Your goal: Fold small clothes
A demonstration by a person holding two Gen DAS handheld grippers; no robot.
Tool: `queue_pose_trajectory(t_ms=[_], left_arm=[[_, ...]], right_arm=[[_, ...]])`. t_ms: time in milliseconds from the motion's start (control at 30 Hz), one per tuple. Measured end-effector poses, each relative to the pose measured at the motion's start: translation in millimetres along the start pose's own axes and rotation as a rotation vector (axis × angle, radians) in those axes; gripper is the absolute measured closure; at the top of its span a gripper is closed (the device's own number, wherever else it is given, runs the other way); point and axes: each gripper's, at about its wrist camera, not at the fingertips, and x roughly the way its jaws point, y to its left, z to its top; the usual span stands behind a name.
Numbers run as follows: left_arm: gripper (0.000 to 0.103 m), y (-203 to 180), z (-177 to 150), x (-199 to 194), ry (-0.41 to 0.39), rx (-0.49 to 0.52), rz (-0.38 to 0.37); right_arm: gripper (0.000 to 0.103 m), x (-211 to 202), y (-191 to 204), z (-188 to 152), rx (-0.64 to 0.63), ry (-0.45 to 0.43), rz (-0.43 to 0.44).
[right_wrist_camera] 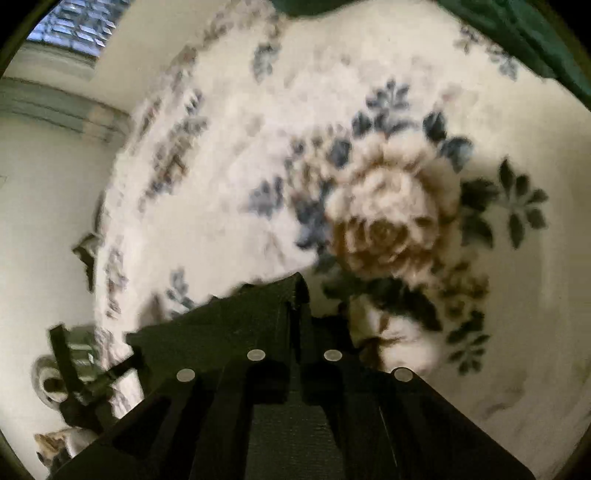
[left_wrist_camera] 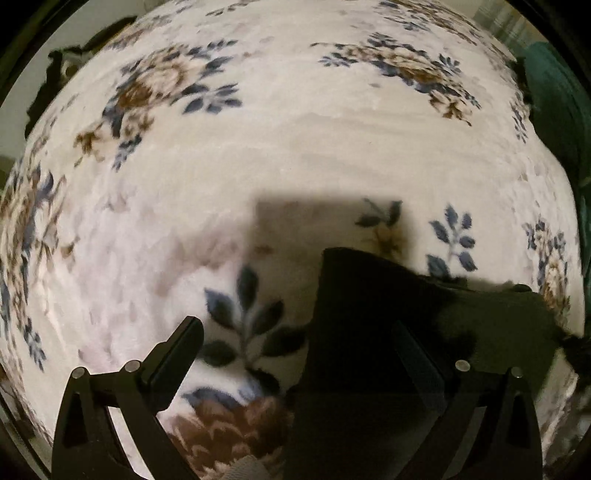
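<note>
A: So, from the left wrist view?
B: One dark garment lies on the floral blanket. The left gripper is spread wide, its right finger over the cloth.
A: And the right wrist view?
B: One right gripper, clenched on the dark garment, lifted cloth hiding the blanket beneath. A window far left.
</note>
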Motion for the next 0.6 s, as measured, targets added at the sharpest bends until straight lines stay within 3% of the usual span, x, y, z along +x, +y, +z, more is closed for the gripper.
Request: queue_pose_trajectory(t_ms=[67,133,200,267,367,433,600], left_arm=[[0.0,13.1,-8.8,-8.9,0.012,-0.028,-0.043],[0.0,24.9,-21.9,-17.8,0.005,-0.033,-0.094],[0.0,37.2,-44.0,-23.2,0.005,-0.038,-0.19],[0.0,41.8,-67.2,-14.7,0.049,-0.02,-0.305],[0.0,38.4,-86.4,8.8,0.127,-0.006,-0.398],[0.0,33.3,-91.5,18.8,0.129,0.005,-0.425],[0.0,20.8,-84.8,18.7,0.086,0.024,-0.497]], right_arm=[[0.098,16.8,-3.2,0.3,-0.006,0.089,-0.006],[0.084,19.3,-16.5,-0.9,0.064,0.156,0.072],[0.038,11.5,-31.7,-4.3,0.111,0.167,0.181],[0.026,13.9,-46.4,-12.5,0.132,0.215,0.267],[0.026,39.6,-57.8,-33.2,0.122,0.366,0.307],[0.025,54.9,-54.5,-47.2,0.102,0.441,0.349],[0.024,81.7,-29.2,-60.7,0.091,0.493,0.473]])
